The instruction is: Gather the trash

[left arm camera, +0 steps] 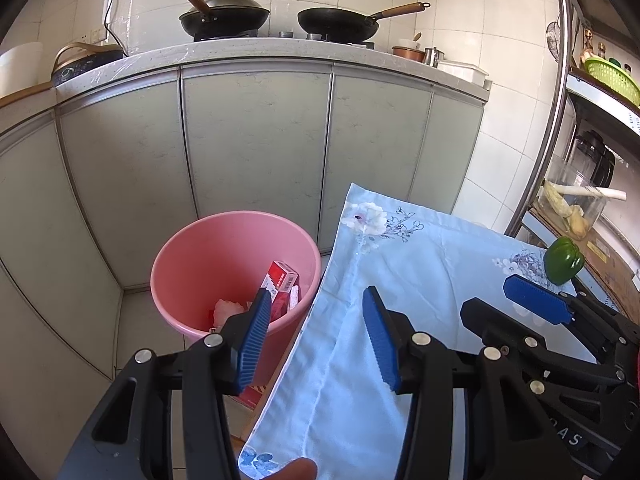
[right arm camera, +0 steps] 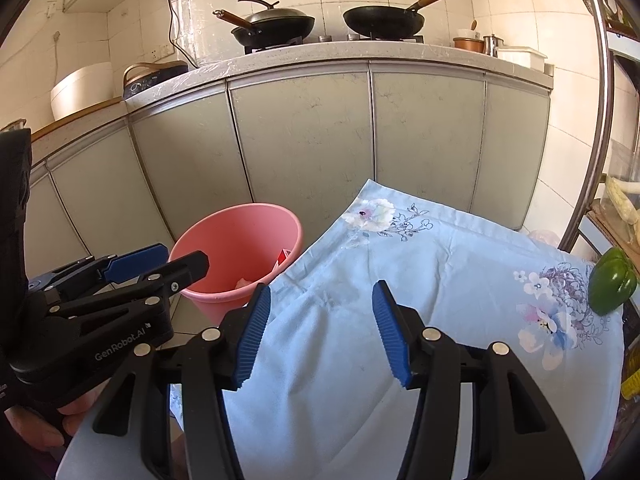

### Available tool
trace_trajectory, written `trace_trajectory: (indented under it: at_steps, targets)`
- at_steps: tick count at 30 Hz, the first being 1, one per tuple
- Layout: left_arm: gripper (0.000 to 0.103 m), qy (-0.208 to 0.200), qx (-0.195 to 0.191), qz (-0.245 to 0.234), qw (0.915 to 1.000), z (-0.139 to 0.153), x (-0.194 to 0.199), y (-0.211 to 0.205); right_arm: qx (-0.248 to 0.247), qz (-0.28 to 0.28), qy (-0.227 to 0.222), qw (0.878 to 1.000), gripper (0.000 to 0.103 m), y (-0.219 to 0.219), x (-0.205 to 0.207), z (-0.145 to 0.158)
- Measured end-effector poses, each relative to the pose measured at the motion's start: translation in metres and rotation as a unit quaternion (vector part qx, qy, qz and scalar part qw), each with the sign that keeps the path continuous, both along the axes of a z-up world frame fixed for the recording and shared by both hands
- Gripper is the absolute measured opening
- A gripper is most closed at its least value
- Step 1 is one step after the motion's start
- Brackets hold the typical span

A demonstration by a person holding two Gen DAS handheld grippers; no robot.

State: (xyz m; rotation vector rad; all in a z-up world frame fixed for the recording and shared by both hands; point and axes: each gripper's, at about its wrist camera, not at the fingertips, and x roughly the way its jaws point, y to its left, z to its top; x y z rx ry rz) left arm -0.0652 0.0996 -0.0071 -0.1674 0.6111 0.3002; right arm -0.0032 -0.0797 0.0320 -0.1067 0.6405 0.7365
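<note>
Pink plastic bin (left arm camera: pixel 224 248) stands on the floor against the grey cabinet doors (left arm camera: pixel 256 140), just off the left edge of the bench (left arm camera: pixel 420 280), which is draped in a pale blue floral cloth (right arm camera: pixel 400 264). Inside the bin: a red-and-white carton (left arm camera: pixel 282 280) leaning on the wall nearest the bench, and a crumpled whitish wad (left arm camera: pixel 226 308) low beside it, paper or film, cannot tell which. Judgement: both light; the carton is thin card, stiff along its edges but will crush on the broad faces, so pinch across the narrow sides near one end. The wad is soft and will compress; bite deep into its bulk, not a loose corner. No trash shows on the cloth itself. A green bell pepper (right arm camera: pixel 612 282) sits at the far right edge of the bench: produce, smooth and slippery, probably not trash. Left gripper (left arm camera: pixel 318 338) open, nothing between its blue ribbed pads, poised over the bench's left edge with the bin just beyond. Right gripper (right arm camera: pixel 320 330) open and empty too, above the middle of the cloth. The cloth is loose and creased, so it may drag if a pad catches it.
</note>
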Motion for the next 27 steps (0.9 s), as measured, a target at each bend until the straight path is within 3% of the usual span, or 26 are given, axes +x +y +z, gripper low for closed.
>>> trace_trajectory:
  at_steps: [27]
  targets:
    - [0.047, 0.001, -0.012, 0.018, 0.9998, -0.005, -0.003, 0.008, -0.001, 0.018, -0.005, 1.000, 0.054, 0.014, -0.006, -0.003]
